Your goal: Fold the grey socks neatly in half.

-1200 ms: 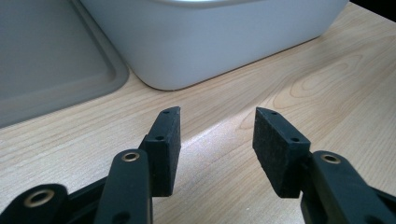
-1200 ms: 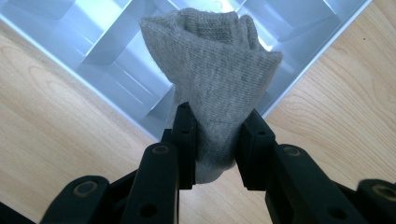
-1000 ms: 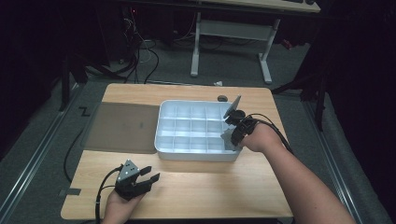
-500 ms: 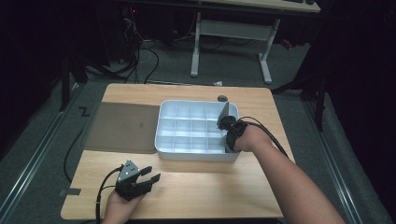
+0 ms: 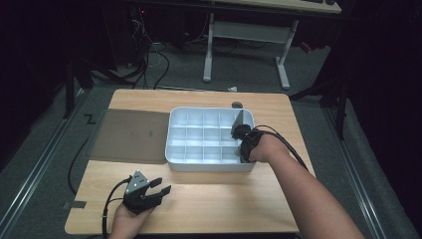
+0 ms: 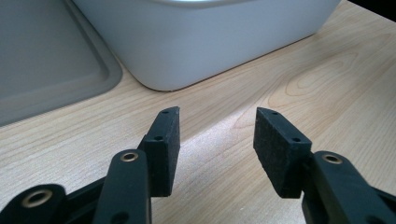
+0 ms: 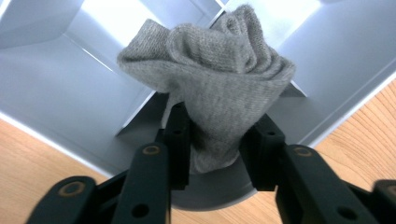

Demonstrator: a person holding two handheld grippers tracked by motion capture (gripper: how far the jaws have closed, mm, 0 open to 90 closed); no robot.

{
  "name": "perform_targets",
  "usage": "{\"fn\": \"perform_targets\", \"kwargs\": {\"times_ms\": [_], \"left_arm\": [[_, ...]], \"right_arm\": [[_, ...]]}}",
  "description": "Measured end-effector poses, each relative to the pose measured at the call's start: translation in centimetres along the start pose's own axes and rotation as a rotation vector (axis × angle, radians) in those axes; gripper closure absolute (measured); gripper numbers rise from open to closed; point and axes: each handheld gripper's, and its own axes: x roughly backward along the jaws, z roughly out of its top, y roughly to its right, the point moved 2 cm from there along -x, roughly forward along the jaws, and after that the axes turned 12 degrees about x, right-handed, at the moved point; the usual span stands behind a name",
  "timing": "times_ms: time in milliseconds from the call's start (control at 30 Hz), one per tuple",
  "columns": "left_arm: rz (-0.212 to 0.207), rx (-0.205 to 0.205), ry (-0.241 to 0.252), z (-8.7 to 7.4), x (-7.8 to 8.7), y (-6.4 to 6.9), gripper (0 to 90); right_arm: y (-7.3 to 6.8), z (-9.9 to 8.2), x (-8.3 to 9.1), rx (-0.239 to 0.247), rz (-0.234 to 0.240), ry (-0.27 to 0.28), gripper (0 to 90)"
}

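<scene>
Fingers [image 7: 180, 135] of the right gripper [image 7: 217, 140], which have just been opening, flank a bunched grey cloth [image 7: 210, 79] that sits between them, over the near right corner compartment of the white divided tray [image 5: 209, 164]. Well short of that tray, the left gripper [image 6: 217, 140] rests on the worktop [image 5: 224, 199], its fingers apart and holding nothing.

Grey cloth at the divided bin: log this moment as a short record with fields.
item: crumpled grey knit cloth
location: over the white divided bin, near its right end
right gripper: jaws have just been opening, cloth between them, pads at its sides
left gripper: open, nothing between the jaws, low over the wooden table in front of the bin
beside bin: grey flat lid on its left
</scene>
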Motion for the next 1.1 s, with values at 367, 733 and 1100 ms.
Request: {"fn": "perform_targets", "kwargs": {"times_ms": [367, 733, 1100], "left_arm": [[0.001, 0.001, -0.009, 0.0, -0.1, 0.0, 51.6], [0.003, 0.001, -0.019, -0.2, -0.4, -0.1, 51.6], [0.000, 0.006, -0.024, -0.4, -0.5, 0.1, 51.6]], "right_arm": [[-0.1, -0.7, 2.1, -0.051, 0.023, 0.051, 54.5], [0.2, 0.5, 2.2, -0.036, -0.005, 0.100, 63.8], [0.2, 1.2, 0.6, -0.014, -0.037, 0.017, 76.7]]}}
